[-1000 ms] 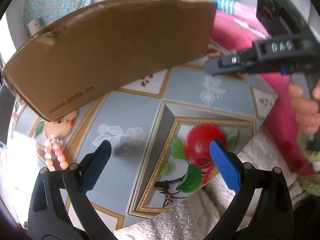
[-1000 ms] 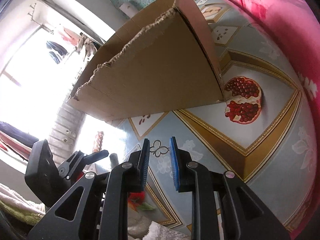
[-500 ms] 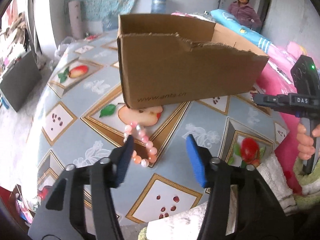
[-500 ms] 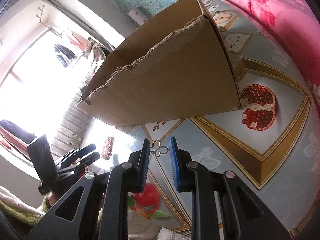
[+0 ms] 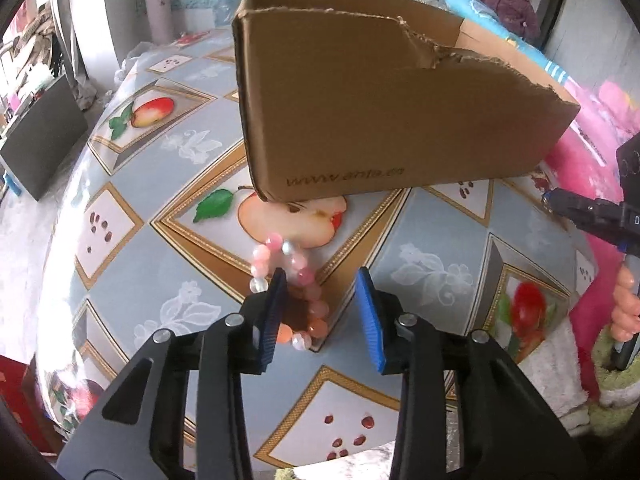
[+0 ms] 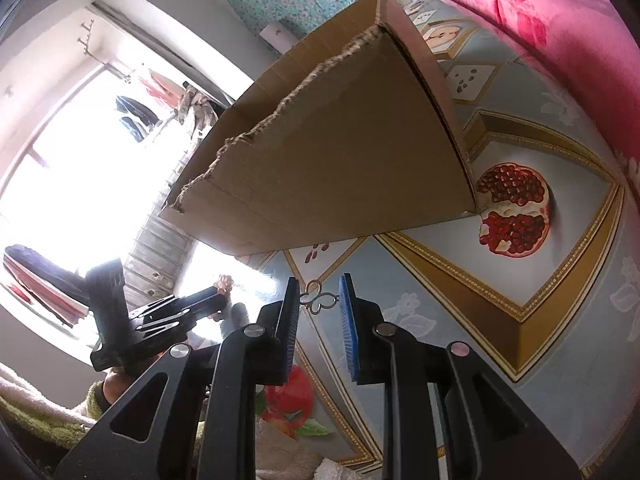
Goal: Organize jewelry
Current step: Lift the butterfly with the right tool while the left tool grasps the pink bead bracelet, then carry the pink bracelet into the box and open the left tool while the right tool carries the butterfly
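Torn brown cardboard box (image 5: 384, 92): my landmark, on the fruit-print tablecloth (image 5: 132, 264). Pink bead bracelet (image 5: 296, 280): just before the box; my left gripper (image 5: 322, 316) straddles it, fingers apart. Only my right view shows the small gold butterfly-shaped clasp (image 6: 318, 300), pinched in the right gripper (image 6: 320, 322).

The left blue-padded finger (image 5: 272, 316) hides part of the pink and white beaded bracelet (image 5: 298, 276). The torn brown cardboard box (image 5: 384, 100) covers the printed apple on the fruit-patterned tabletop (image 5: 132, 280), and its inside floor cannot be seen. The small gold butterfly-shaped ornament (image 6: 318, 301) looks pinched between the right fingers (image 6: 347, 322), but contact cannot be confirmed.
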Motion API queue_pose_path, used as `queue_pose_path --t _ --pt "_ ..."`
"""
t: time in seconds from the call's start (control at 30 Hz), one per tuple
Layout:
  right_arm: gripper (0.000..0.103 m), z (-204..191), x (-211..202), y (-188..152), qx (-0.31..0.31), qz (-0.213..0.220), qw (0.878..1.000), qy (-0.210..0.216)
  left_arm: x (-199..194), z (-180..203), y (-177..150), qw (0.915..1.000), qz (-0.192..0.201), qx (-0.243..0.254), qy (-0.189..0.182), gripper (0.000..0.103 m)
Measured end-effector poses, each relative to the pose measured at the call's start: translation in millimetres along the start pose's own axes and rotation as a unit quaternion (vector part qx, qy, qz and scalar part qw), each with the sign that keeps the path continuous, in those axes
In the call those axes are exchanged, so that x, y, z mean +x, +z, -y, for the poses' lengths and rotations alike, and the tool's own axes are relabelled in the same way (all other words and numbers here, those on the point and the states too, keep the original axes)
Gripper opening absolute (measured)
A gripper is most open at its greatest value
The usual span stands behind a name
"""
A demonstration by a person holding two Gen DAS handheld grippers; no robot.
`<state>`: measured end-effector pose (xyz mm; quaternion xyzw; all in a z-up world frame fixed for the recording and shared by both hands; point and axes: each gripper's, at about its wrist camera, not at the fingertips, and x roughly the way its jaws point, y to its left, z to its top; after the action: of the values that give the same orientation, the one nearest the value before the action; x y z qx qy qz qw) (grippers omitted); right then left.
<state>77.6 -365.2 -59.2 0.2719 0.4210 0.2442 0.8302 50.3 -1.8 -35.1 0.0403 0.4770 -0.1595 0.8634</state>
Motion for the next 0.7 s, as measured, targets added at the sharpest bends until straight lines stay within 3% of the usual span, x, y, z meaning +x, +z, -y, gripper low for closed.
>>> queue_pose_path --t 0.2,0.4,0.6,0.7 --pt "0.02 2.1 -2.3 1.4 0.003 0.002 1.0 0.002 1.2 1.9 7.2 0.9988 -0.008 0.023 0.043 0.008" --pt "0.02 -1.2 -28.2 1.9 0.007 0.02 1.0 0.001 -15.1 -0.5 13.1 0.9994 -0.002 0.018 0.03 0.008" --pt "0.02 -14.2 -66.6 10.1 -0.004 0.051 0.999 0.002 -65.8 -3.2 33.4 0.9994 0.034 0.002 0.003 0.008" --pt "0.02 -23.6 -85.1 20.8 -0.019 0.07 0.997 -0.001 -100.7 -1.9 48.5 0.9972 0.068 -0.002 -0.03 0.008"
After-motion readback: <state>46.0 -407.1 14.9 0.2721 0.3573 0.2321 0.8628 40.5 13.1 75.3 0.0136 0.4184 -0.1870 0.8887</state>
